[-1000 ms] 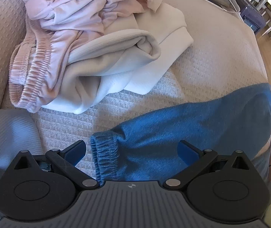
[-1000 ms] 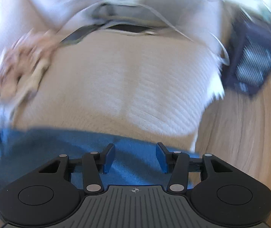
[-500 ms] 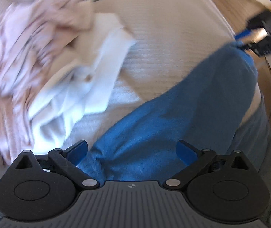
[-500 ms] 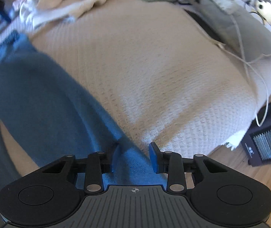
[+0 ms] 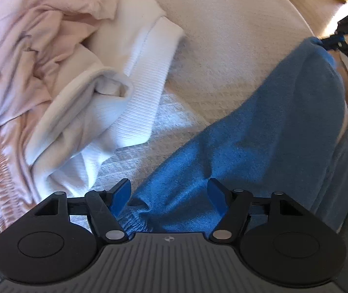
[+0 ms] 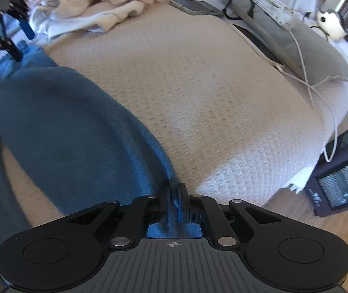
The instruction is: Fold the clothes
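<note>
A: Checking right gripper (image 6: 173, 195): jaws pinched tight on an edge of the blue garment (image 6: 59, 112), fabric bunching between the pads. Looking solid.

B: Confirming. Left gripper (image 5: 168, 195): jaws closing, about half-way in, elastic cuff of the blue garment (image 5: 259, 127) sitting between the fingers (image 5: 120, 193). Pads not pressing on it yet, as far as visible.

A: Garment location: stretching across the near edge of the bed cover (image 6: 210, 85), one end at each gripper, part draping off the side.

B: Advising for the grab: centring the cuff between the pads before finishing the squeeze, taking both layers, not just the top ply. Otherwise probably slipping on lift.

A: Agreeing. Then lifting both ends together, keeping tension even so the leg hangs flat for the fold.

B: Watching the pile too: white top (image 5: 135, 85) and pink clothes (image 5: 35, 39) lying just beside the left gripper. Keeping clear, avoiding snagging.

A: Also steering away from the phone (image 6: 193, 6) and cable (image 6: 305, 73) further up the bed.
</note>
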`<state>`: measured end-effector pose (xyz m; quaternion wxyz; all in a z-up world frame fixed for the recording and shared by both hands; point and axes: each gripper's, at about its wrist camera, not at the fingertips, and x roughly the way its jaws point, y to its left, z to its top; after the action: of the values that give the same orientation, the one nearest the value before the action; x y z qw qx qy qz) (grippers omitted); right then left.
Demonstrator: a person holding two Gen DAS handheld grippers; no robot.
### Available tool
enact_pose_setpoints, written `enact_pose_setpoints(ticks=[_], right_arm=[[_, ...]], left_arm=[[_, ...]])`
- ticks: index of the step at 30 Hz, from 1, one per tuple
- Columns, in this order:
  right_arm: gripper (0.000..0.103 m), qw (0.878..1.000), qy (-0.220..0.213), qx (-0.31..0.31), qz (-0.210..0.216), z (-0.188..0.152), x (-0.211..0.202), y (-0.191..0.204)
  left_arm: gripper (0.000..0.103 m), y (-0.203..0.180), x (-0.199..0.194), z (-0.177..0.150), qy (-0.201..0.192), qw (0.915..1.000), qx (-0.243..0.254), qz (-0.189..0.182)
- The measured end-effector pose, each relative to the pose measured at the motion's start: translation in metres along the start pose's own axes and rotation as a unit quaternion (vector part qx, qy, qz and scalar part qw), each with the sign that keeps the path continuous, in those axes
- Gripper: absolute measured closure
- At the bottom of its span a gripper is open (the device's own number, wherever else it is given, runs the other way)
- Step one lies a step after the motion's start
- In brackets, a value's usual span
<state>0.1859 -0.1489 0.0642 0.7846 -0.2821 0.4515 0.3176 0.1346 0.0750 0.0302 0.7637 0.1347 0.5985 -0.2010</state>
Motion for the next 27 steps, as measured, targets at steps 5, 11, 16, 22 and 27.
enact_pose_setpoints(ticks=[5,11,16,22,27], right_arm=[[0.089,0.999,-0.002,-0.029,0.022,0.0,0.005,-0.008],[0.085,0.997,0.007,-0.061,0.043,0.003,0.014,-0.013],[0.091,0.999,0.013,-0.026,0.02,0.003,0.015,-0.006],[0.099,0.999,-0.012,-0.032,-0.042,-0.005,-0.018,0.016],[0.099,0.993,-0.058,-0.042,-0.097,-0.022,-0.078,0.039]], left_arm=[[0.021,0.009,0.023,0.005,0.026,0.9994,0.013,-0.018],[0.018,0.015,0.029,0.006,0.031,0.9991,-0.02,-0.022],[0.076,0.003,0.014,0.003,0.024,0.9982,-0.04,-0.037],[0.097,-0.015,-0.031,-0.006,-0.026,0.9983,-0.039,-0.035],[0.097,-0.03,-0.098,-0.043,-0.099,0.9929,-0.033,-0.058]])
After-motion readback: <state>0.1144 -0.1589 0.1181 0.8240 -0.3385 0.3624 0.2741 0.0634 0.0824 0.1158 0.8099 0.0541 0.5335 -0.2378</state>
